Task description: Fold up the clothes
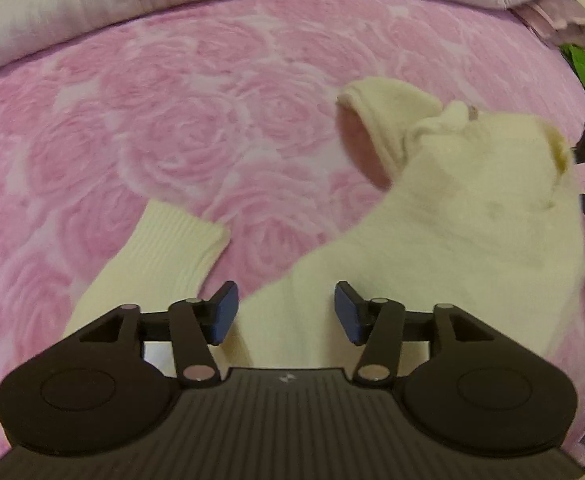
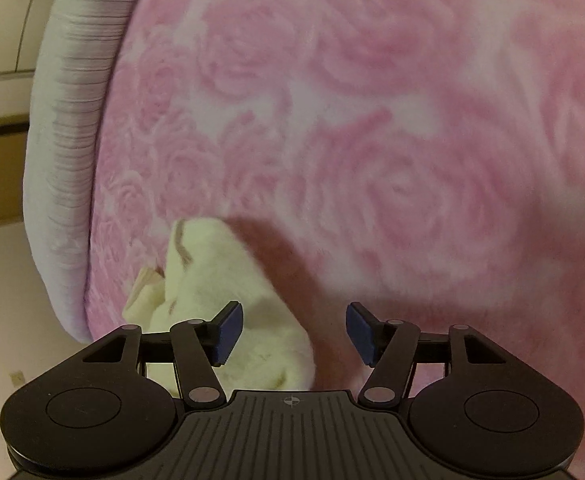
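Left gripper [image 1: 286, 312] hangs wide, empty, over a cream fleece garment [image 1: 432, 240] sprawled on the rose blanket [image 1: 152, 120]. Right gripper [image 2: 294, 334] likewise wide, beside the garment's edge. Judgement: pinch one layer only. Ribbed cuff [image 1: 172, 240] shows in the left view alone.

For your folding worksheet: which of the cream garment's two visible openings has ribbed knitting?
The flat cuff left of the left gripper; the gaping opening farther back has a plain, unribbed edge.
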Tool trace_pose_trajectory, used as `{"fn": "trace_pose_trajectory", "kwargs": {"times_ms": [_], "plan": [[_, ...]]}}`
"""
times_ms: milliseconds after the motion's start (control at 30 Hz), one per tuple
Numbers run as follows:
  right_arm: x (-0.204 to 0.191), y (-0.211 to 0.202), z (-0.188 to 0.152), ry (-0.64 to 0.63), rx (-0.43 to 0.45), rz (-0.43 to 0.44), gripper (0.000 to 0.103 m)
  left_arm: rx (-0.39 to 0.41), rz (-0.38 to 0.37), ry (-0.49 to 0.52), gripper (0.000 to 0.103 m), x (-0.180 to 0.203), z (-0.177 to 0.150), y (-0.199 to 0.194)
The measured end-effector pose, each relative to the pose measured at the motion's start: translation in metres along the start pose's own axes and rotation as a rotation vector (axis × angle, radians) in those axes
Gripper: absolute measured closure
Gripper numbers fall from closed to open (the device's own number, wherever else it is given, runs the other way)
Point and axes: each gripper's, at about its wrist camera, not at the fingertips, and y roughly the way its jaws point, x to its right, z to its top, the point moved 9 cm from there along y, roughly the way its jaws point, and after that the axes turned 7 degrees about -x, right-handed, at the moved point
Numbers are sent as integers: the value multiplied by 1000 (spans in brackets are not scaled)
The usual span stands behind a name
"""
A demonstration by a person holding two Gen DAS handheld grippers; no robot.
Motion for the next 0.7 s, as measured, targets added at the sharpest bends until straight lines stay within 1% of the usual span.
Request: {"fn": "trace_pose_trajectory", "kwargs": {"times_ms": [100,133,167,233,267,300,333,367,433,467,500,533,633,700], "plan": [[4,10,-2,58,-19,38,39,-79,-36,27,34,-7,0,31],[5,14,-1,78,-27,56,38,-118,-49,22,33,-8,-5,41],[4,18,-3,93,-33,68,38,-135,-70,6,33,-7,-10,48],[2,23,-6,110,-44,88,38,-96,-59,1,35,-3,-18,48],[2,25,-7,109,-48,97,38,-80,-59,-6,47,-1,-22,46],[1,26,-9,95,-49,107,43,-71,-74,-24,66,1,-26,43],[-4,28,-10,62,-44,112,56,-64,-86,-40,74,4,-29,39],[-10,29,-10,23,-38,115,87,-60,-81,-42,84,9,-32,34],[-23,21,-11,-56,-8,110,88,-40,-20,-11,91,18,-37,23],[-31,13,-10,-66,17,138,89,-20,18,-10,101,20,-38,14],[-39,4,-9,-69,43,172,90,4,58,-17,101,21,-37,4],[-46,-5,-8,-72,68,205,90,44,100,-46,101,18,-34,-11],[-78,-49,-7,-109,167,341,91,231,182,-171,101,5,-18,-76],[-100,-77,-11,-152,223,412,92,354,206,-211,101,5,-5,-123]]}}
